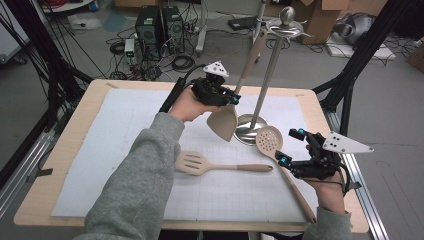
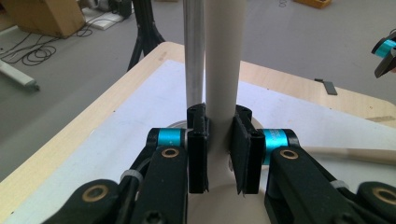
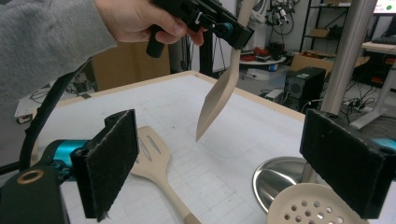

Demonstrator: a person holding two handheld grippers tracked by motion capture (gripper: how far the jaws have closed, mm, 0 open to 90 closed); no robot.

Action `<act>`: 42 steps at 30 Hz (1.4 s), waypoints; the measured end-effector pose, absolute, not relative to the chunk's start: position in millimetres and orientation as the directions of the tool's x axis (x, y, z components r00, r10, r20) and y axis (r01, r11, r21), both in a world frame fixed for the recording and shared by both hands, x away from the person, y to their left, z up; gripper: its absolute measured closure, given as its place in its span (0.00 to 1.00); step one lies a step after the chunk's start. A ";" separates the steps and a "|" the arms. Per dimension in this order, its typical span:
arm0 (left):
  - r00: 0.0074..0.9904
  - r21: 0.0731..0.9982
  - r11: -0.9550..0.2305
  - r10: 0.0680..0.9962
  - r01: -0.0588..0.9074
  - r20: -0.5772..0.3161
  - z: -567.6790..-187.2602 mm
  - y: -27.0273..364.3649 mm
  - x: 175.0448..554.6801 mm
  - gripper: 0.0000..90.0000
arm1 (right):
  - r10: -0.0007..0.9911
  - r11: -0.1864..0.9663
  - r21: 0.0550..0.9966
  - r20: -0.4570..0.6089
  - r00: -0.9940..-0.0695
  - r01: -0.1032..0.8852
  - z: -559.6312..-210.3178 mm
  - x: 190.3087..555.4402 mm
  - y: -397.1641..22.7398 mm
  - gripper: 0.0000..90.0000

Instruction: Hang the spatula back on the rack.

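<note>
Left gripper (image 1: 234,98) clamped on the handle of a beige solid spatula (image 1: 223,121), pads (image 2: 198,149) pressing both sides of the handle just in front of the metal pole; spatula hanging blade-down above the white mat (image 1: 115,150), clear of the surface, handle slanting up toward the hooked top of the metal utensil stand (image 1: 272,65). Right gripper (image 1: 291,146) held low at the right side of the table, jaws spread wide with nothing gripped, straddling the beige perforated skimmer (image 1: 268,139) lying beside the stand's round base (image 3: 275,179). Slotted turner (image 1: 220,164) lying flat on the mat, between the two hands.
</note>
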State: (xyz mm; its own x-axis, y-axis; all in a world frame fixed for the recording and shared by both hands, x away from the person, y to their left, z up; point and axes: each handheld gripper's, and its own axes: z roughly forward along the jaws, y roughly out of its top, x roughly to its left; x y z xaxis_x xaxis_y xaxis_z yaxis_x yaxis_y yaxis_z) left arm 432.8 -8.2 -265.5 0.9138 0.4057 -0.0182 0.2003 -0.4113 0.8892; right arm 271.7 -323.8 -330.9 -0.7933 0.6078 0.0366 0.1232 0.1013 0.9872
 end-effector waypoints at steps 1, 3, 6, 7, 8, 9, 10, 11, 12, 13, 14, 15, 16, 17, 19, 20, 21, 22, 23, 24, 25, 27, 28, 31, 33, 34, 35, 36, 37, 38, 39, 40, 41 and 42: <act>0.913 0.890 -0.410 0.409 0.201 -0.018 -265.9 -9.2 432.9 0.86 | 0.609 0.100 0.987 0.041 -0.792 0.128 -330.8 271.2 -324.0 0.12; 0.911 0.890 -0.410 0.412 0.200 -0.014 -266.9 -10.3 434.2 0.86 | 0.610 0.101 0.987 0.041 -0.791 0.128 -331.0 271.3 -324.2 0.12; 0.911 0.893 -0.402 0.412 0.202 -0.020 -268.5 -12.7 435.5 0.85 | 0.611 0.104 0.987 0.035 -0.791 0.124 -331.4 272.1 -324.0 0.12; 0.910 0.893 -0.401 0.413 0.202 -0.020 -268.6 -13.2 435.6 0.85 | 0.612 0.105 0.986 0.035 -0.790 0.125 -331.3 272.1 -323.8 0.12; 0.911 0.896 -0.397 0.412 0.199 -0.020 -269.6 -14.6 436.3 0.85 | 0.611 0.106 0.986 0.035 -0.790 0.126 -331.3 272.1 -323.9 0.12; 0.912 0.898 -0.394 0.410 0.199 -0.022 -270.5 -16.0 436.5 0.85 | 0.613 0.103 0.986 0.040 -0.789 0.130 -331.4 272.0 -323.7 0.12; 0.913 0.899 -0.391 0.408 0.199 -0.024 -271.0 -17.2 436.6 0.85 | 0.613 0.104 0.986 0.040 -0.789 0.131 -331.5 272.1 -323.7 0.12; 0.912 0.899 -0.391 0.409 0.197 -0.022 -271.4 -18.2 436.9 0.85 | 0.613 0.107 0.986 0.037 -0.789 0.130 -331.8 272.4 -324.0 0.12; 0.912 0.900 -0.389 0.410 0.195 -0.021 -271.9 -19.5 437.1 0.85 | 0.616 0.107 0.986 0.035 -0.787 0.128 -332.1 272.8 -324.1 0.12; 0.913 0.902 -0.385 0.408 0.198 -0.026 -272.4 -20.8 437.4 0.85 | 0.615 0.109 0.986 0.033 -0.788 0.127 -332.3 273.1 -324.4 0.12; 0.913 0.900 -0.389 0.408 0.196 -0.022 -272.6 -21.6 438.0 0.85 | 0.615 0.107 0.985 0.039 -0.787 0.132 -332.3 272.8 -324.2 0.12; 0.913 0.900 -0.390 0.408 0.194 -0.020 -272.8 -22.4 438.1 0.85 | 0.615 0.108 0.986 0.037 -0.788 0.131 -332.4 272.9 -324.2 0.12; 0.911 0.902 -0.386 0.411 0.194 -0.020 -273.3 -23.6 438.5 0.85 | 0.614 0.108 0.985 0.038 -0.788 0.131 -332.4 272.9 -324.2 0.12; 0.912 0.902 -0.386 0.409 0.192 -0.020 -273.7 -24.2 438.9 0.85 | 0.614 0.110 0.985 0.037 -0.788 0.132 -332.4 272.8 -324.2 0.12; 0.913 0.904 -0.383 0.408 0.191 -0.019 -274.0 -25.0 438.5 0.85 | 0.614 0.109 0.985 0.038 -0.789 0.133 -332.4 272.7 -324.4 0.12; 0.912 0.903 -0.386 0.410 0.188 -0.014 -273.8 -24.9 438.2 0.85 | 0.616 0.109 0.986 0.036 -0.787 0.130 -332.4 272.7 -324.6 0.12; 0.913 0.902 -0.392 0.408 0.183 -0.009 -273.5 -24.3 438.1 0.85 | 0.616 0.107 0.985 0.040 -0.787 0.134 -332.3 272.2 -324.7 0.12; 0.913 0.905 -0.386 0.407 0.179 -0.007 -272.9 -23.3 437.2 0.84 | 0.616 0.105 0.986 0.041 -0.787 0.133 -332.2 272.1 -324.8 0.12; 0.913 0.907 -0.382 0.407 0.175 -0.005 -271.6 -21.7 436.4 0.81 | 0.615 0.102 0.986 0.040 -0.787 0.129 -332.1 272.0 -324.9 0.12; 0.905 0.914 -0.369 0.425 0.170 0.004 -269.3 -19.8 433.7 0.79 | 0.614 0.103 0.986 0.040 -0.788 0.130 -331.9 271.9 -324.8 0.12; 0.904 0.917 -0.365 0.428 0.161 0.012 -267.7 -17.5 432.1 0.79 | 0.610 0.107 0.986 0.034 -0.792 0.125 -331.6 272.2 -324.3 0.12; 0.910 0.930 -0.335 0.414 0.152 0.000 -266.2 -11.7 427.4 0.71 | 0.608 0.105 0.987 0.034 -0.793 0.123 -330.9 272.8 -322.9 0.12; 0.909 0.932 -0.333 0.417 0.143 0.009 -266.1 -7.8 424.0 0.68 | 0.607 0.107 0.986 0.036 -0.794 0.126 -330.8 273.1 -322.2 0.12; 0.906 0.941 -0.318 0.422 0.114 0.033 -267.2 4.8 418.1 0.55 | 0.602 0.118 0.985 0.031 -0.798 0.127 -331.2 273.7 -319.3 0.12; 0.896 0.951 -0.290 0.443 0.106 0.035 -267.9 16.5 414.4 0.45 | 0.598 0.124 0.985 0.024 -0.801 0.122 -331.2 273.4 -317.9 0.12; 0.893 0.955 -0.277 0.449 0.109 0.029 -268.1 23.1 413.1 0.42 | 0.598 0.126 0.985 0.019 -0.801 0.117 -331.2 273.6 -317.7 0.12; 0.892 0.957 -0.268 0.451 0.109 0.025 -268.3 29.8 412.0 0.38 | 0.598 0.126 0.985 0.022 -0.801 0.121 -331.3 273.3 -317.2 0.12; 0.891 0.960 -0.263 0.453 0.100 0.031 -268.8 38.2 410.7 0.36 | 0.598 0.130 0.985 0.016 -0.801 0.117 -331.4 273.9 -316.8 0.12; 0.888 0.962 -0.253 0.460 0.101 0.028 -269.3 42.6 409.5 0.33 | 0.598 0.137 0.983 0.015 -0.801 0.120 -331.8 274.1 -316.4 0.12; 0.884 0.963 -0.249 0.467 0.099 0.029 -269.9 50.1 407.9 0.30 | 0.600 0.138 0.982 0.021 -0.800 0.129 -331.9 273.9 -316.1 0.12; 0.882 0.964 -0.249 0.470 0.096 0.033 -270.5 54.5 407.2 0.24 | 0.602 0.138 0.982 0.019 -0.798 0.127 -332.0 274.3 -315.9 0.12; 0.879 0.965 -0.246 0.476 0.096 0.034 -271.6 61.3 405.5 0.22 | 0.601 0.138 0.983 0.017 -0.799 0.125 -332.1 274.7 -315.9 0.12; 0.880 0.965 -0.245 0.473 0.096 0.033 -272.2 65.3 404.6 0.22 | 0.601 0.136 0.983 0.019 -0.799 0.126 -332.1 274.8 -315.9 0.12; 0.879 0.965 -0.247 0.476 0.092 0.038 -273.1 70.7 403.1 0.22 | 0.603 0.134 0.983 0.018 -0.798 0.124 -332.1 275.1 -315.9 0.12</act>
